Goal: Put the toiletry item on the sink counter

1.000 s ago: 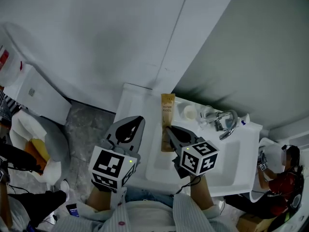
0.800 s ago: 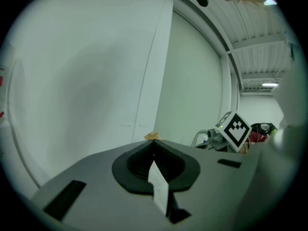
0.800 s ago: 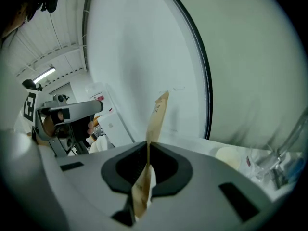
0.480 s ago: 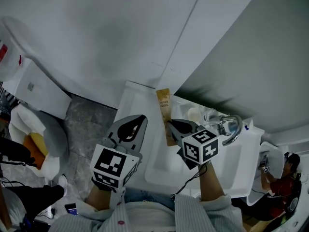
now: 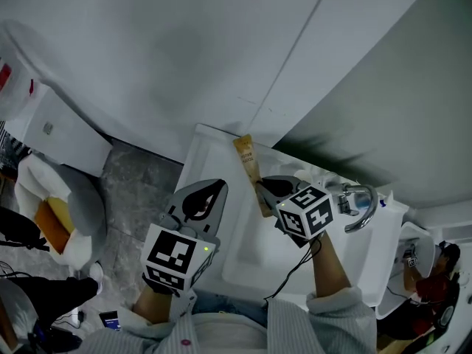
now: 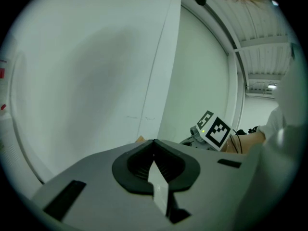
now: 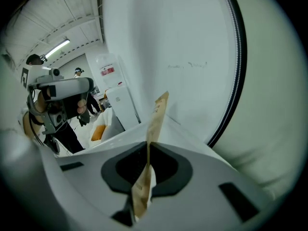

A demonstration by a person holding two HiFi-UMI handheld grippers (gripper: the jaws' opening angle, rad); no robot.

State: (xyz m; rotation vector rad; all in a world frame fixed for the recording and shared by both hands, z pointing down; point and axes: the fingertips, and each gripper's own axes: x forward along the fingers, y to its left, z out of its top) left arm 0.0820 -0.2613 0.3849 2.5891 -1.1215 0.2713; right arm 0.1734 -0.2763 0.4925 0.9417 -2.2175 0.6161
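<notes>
1. The right gripper (image 5: 265, 192) reaches in from the lower right to frame centre, fingers clenched on the near end of the tan packet (image 5: 248, 164).
2. The tan packet lies over the sink table (image 5: 206, 150), its long axis running up-left and its free end toward the wall (image 5: 184, 57).
3. The left gripper (image 5: 209, 192) hovers at lower centre, fingers pressed together, empty.

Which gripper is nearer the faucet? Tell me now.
Right. The right gripper, shut on the brown packet, is just left of the faucet; the left gripper hangs farther left, shut and empty.
</notes>
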